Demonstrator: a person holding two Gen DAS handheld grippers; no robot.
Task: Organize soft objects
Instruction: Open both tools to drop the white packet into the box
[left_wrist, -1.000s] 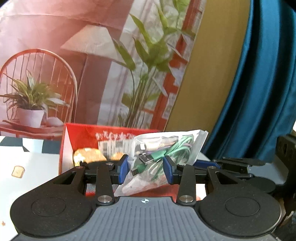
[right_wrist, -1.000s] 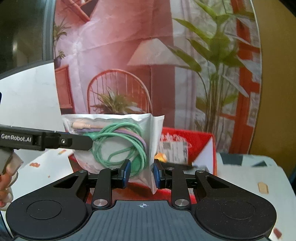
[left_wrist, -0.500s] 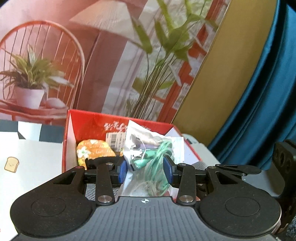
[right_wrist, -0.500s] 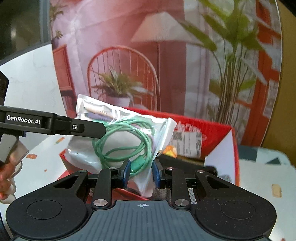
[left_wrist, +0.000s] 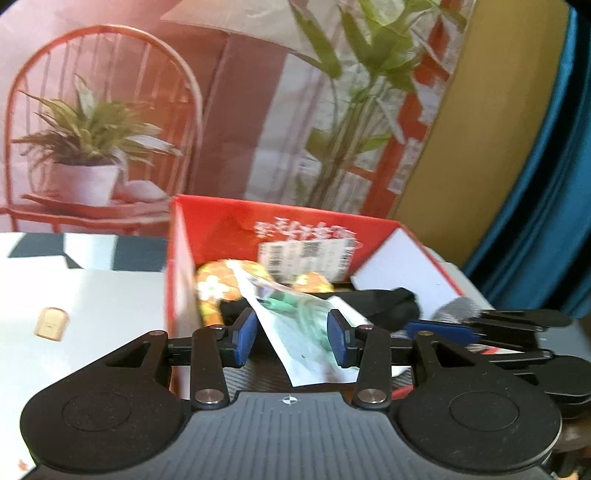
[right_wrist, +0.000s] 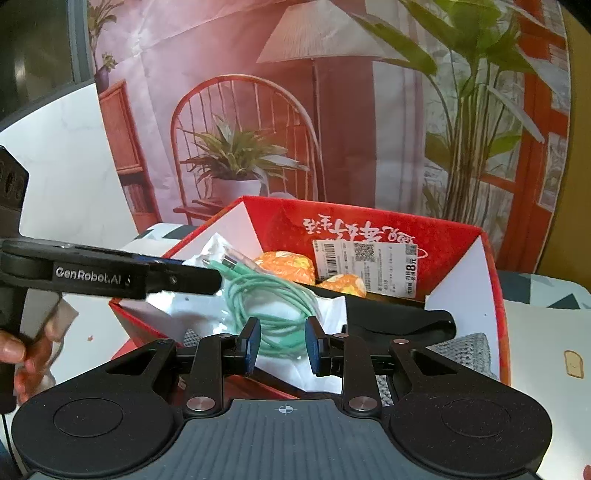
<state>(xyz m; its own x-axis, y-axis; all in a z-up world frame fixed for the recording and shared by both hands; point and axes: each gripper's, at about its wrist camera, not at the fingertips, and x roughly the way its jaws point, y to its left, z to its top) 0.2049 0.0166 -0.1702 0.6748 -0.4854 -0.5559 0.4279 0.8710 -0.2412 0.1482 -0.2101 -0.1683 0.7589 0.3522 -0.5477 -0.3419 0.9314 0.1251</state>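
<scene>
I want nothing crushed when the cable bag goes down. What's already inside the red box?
In the red box: two orange floral bundles, a black cloth and a grey knit piece. The cable bag hides whatever lies beneath it.

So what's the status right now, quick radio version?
Both grippers, left and right, shut on cable bag. Bag low inside red box. Black cloth and orange toys underneath.

Left hand-held gripper (left_wrist: 291, 336) pinching cable bag (left_wrist: 299, 332) over red box (left_wrist: 221, 225).
</scene>
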